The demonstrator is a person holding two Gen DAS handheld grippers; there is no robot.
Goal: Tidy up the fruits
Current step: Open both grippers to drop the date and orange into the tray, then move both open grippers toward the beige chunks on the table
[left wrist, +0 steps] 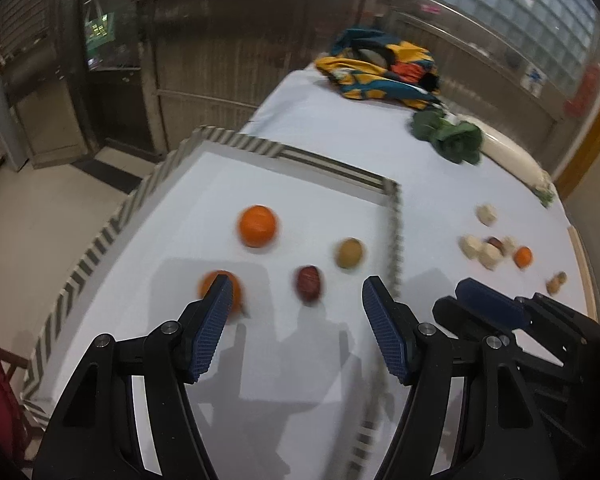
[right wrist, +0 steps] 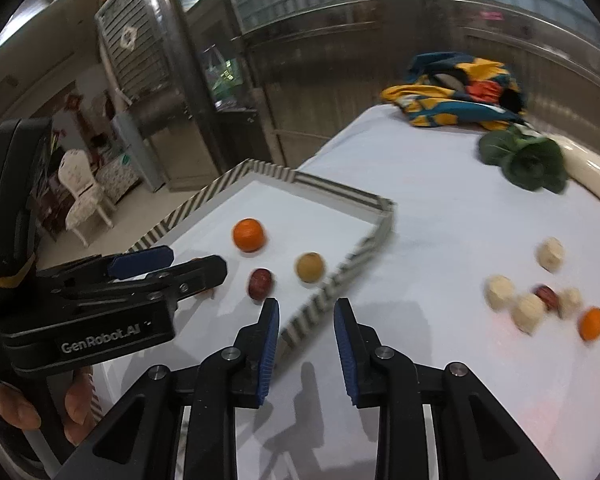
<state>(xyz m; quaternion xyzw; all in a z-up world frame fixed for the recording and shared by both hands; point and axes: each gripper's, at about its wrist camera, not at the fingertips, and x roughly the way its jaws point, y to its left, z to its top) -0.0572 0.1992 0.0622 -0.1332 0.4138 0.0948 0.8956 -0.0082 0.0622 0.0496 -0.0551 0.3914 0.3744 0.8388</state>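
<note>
A tray with a striped rim (left wrist: 328,164) (right wrist: 340,190) holds two oranges (left wrist: 257,226) (right wrist: 249,234), a dark red fruit (left wrist: 309,283) (right wrist: 260,283) and a yellow-brown fruit (left wrist: 349,253) (right wrist: 310,267). My left gripper (left wrist: 296,280) (right wrist: 198,262) hovers open over the tray; the red fruit lies below its gap, and its left finger hides part of the nearer orange (left wrist: 210,286). My right gripper (right wrist: 307,304) (left wrist: 488,300) hangs over the tray's near right rim, jaws narrowly apart and empty. On the cloth to the right lie pale chunks (right wrist: 530,308), another red fruit (right wrist: 547,295) and a small orange (right wrist: 592,323) (left wrist: 523,257).
Leafy greens (left wrist: 452,136) (right wrist: 528,160) and a long white radish (left wrist: 512,156) lie at the table's far right. A colourful bundle of cloth (left wrist: 380,68) (right wrist: 456,92) sits at the far end. A hand (right wrist: 16,408) holds the left gripper. The floor drops away left of the tray.
</note>
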